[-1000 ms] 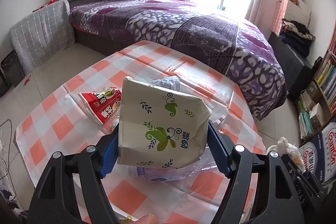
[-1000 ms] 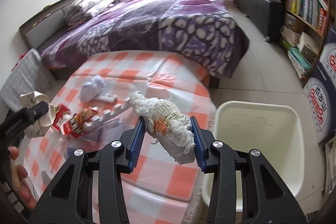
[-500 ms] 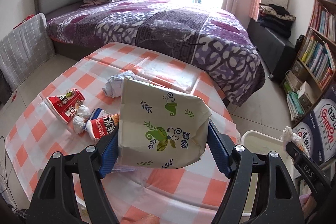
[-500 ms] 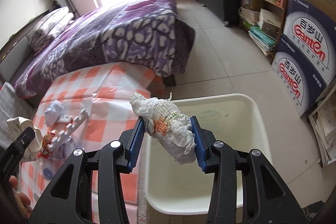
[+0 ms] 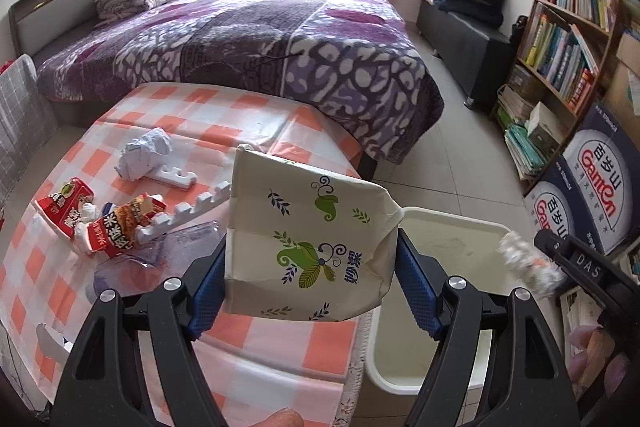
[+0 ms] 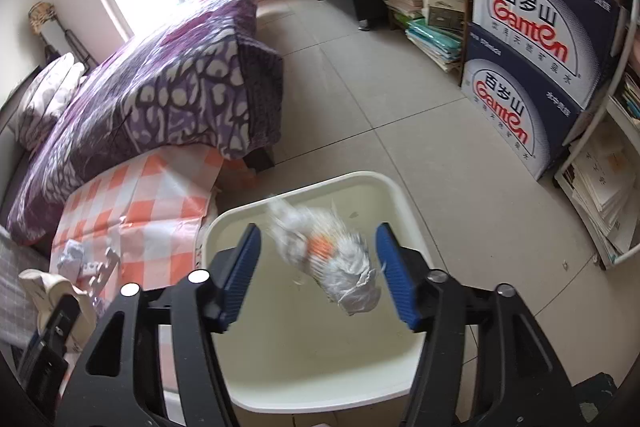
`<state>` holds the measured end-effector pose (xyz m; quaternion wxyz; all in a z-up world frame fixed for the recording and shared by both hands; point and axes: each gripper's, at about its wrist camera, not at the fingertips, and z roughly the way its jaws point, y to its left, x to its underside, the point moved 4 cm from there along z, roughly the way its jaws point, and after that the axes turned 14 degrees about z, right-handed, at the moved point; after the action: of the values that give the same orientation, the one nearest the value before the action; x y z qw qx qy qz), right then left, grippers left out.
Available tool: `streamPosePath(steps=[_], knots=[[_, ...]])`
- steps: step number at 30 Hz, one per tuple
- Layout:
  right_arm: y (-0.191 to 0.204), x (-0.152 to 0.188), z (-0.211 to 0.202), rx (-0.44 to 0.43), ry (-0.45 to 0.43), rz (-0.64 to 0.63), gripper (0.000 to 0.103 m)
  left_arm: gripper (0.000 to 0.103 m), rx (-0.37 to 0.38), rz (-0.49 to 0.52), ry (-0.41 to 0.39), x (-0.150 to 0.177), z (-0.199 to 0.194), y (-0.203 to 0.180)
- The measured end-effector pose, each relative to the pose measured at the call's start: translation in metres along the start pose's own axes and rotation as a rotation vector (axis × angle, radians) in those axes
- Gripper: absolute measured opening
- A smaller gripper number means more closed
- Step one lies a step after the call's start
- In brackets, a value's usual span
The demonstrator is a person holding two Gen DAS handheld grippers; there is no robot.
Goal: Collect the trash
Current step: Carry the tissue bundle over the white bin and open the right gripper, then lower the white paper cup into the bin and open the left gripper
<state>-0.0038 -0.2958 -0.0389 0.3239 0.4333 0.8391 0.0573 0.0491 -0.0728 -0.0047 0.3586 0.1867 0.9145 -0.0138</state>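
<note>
My left gripper [image 5: 310,279] is shut on a cream tissue pack [image 5: 308,245] printed with green leaves, held above the table's edge beside the white bin [image 5: 452,239]. My right gripper [image 6: 318,269] hangs over the white bin [image 6: 304,343] with its jaws opening. A crumpled white wrapper [image 6: 326,251] with an orange patch sits blurred in the gap, clear of both blue pads. The same wrapper [image 5: 528,265] shows at the right gripper's tip in the left wrist view.
On the orange-checked table [image 5: 256,115] lie a crumpled paper ball [image 5: 146,151], red snack packets [image 5: 64,209], white plastic racks [image 5: 188,211] and a clear bag [image 5: 160,259]. A purple bed [image 5: 256,39], bookshelf [image 5: 568,39] and stacked water boxes [image 6: 532,67] surround the bin.
Both grippers swung from over the table to the bin. The right jaws spread and the wrapper came free between them. The left grip on the tissue pack is unchanged.
</note>
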Motion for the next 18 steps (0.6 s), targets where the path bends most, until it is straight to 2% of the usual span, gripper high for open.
streamPosePath(steps=[4,13,16,18], knots=[[-0.016,-0.011,-0.001,0.013,-0.010,0.047,0.071,0.074,0.034,0.060,0.015,0.002,0.006,-0.028],[-0.050,-0.031,-0.004,0.035,-0.017,0.158,0.077,0.075,0.136,0.151,0.051,0.009,0.014,-0.078],[-0.060,-0.035,-0.004,0.044,-0.012,0.192,0.078,0.077,0.205,0.165,0.071,0.011,0.017,-0.090],[-0.066,-0.036,-0.003,0.049,-0.008,0.204,0.078,0.084,0.251,0.164,0.093,0.013,0.020,-0.095]])
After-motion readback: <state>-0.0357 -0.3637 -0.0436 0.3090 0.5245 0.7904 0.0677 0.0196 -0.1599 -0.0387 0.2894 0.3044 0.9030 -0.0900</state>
